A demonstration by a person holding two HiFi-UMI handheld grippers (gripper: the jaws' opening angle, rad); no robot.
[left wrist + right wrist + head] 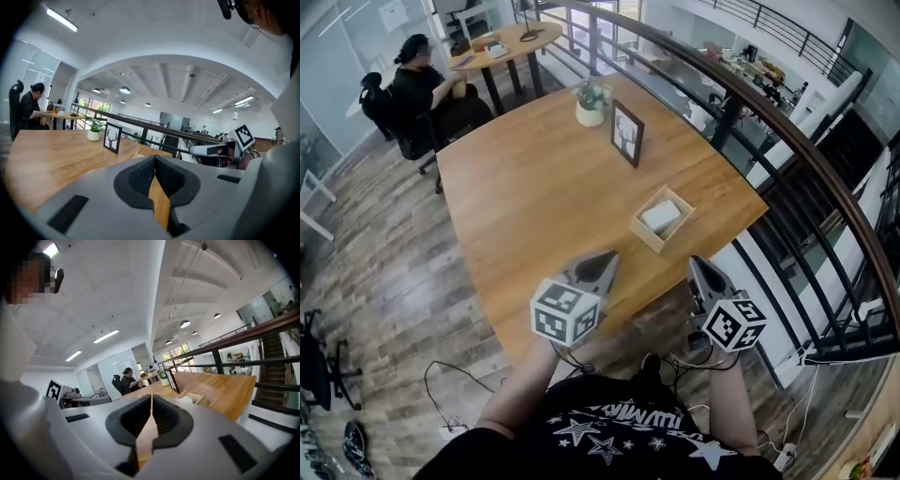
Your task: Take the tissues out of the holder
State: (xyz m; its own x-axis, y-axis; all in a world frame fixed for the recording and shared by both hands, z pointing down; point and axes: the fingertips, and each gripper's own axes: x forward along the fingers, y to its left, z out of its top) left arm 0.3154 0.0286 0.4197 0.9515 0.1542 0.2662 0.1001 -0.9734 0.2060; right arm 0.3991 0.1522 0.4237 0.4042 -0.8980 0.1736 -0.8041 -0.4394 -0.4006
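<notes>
Your left gripper (602, 258) and right gripper (697, 265) — jaws closed, empty; white tissues (660, 216) lie inside the pale wooden box holder (646, 235)

Two tools (610, 255) (695, 262), one tissue holder (643, 234), one picture frame (627, 133), one potted plant (591, 101), two tables (525, 187) (508, 49), one seated person (422, 86).

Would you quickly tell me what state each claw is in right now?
Left claw: closed, holding nothing.
Right claw: closed, holding nothing.
</notes>
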